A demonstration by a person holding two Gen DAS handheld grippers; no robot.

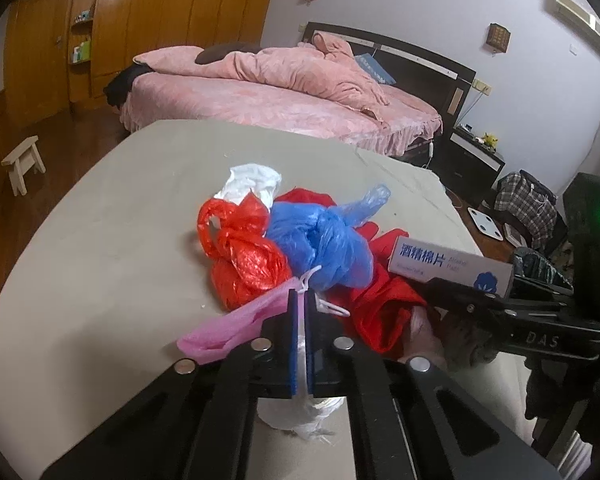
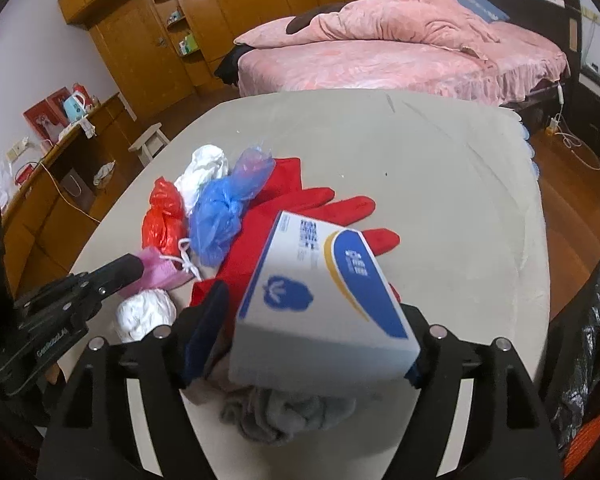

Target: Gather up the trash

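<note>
Left wrist view showed the left gripper [image 1: 302, 312] clamped together on a thin white plastic strip, pink bag [image 1: 236, 324] at its 9 o'clock, red bag [image 1: 240, 252] and blue bag [image 1: 320, 240] at 12 on the table [image 1: 100, 240]. Only the right wrist view showed the right gripper [image 2: 312, 332] spread wide around the white-and-blue box [image 2: 320, 300], left pad clear of it, right-side contact unclear. It also showed red gloves [image 2: 300, 200] at 12 and grey cloth [image 2: 284, 416] under the box.
</note>
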